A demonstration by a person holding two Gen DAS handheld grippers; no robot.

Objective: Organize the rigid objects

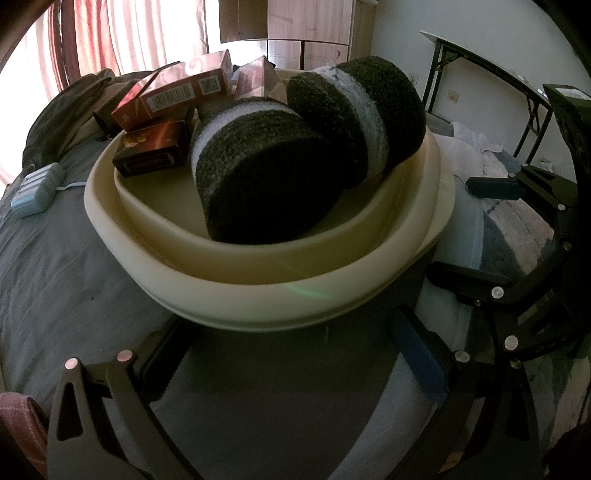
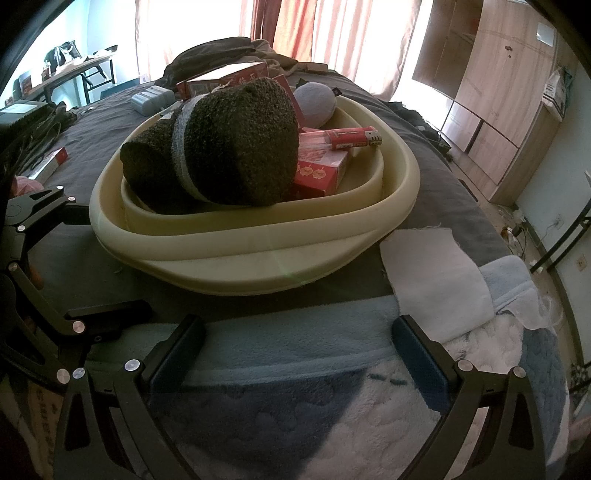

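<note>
Both grippers, left gripper (image 1: 295,365) and right gripper (image 2: 299,354), are hanging wide open and empty, facing the cream basin (image 2: 258,266) that's holding knitted slippers (image 2: 221,147) and red boxes (image 2: 319,173).

**Cream basin, dark plush, red boxes**

In front of you, the basin (image 2: 258,236) is cream all over, rim and wall alike. The plush cookies (image 1: 266,173) inside it are dark charcoal with a white band through the middle. Beside them you see red boxes (image 1: 173,96), one printed with a black barcode on white, and a darker brown-red box (image 1: 151,147). From your right wrist view, the lighter (image 2: 351,137) is red with a silver cap. The bedsheet (image 1: 55,266) is plain grey; the blanket (image 2: 258,402) mixes pale blue, navy and white. The curtains (image 2: 295,26) are pinkish red. Your gripper pads (image 2: 424,362) are blue on black frames.
</note>
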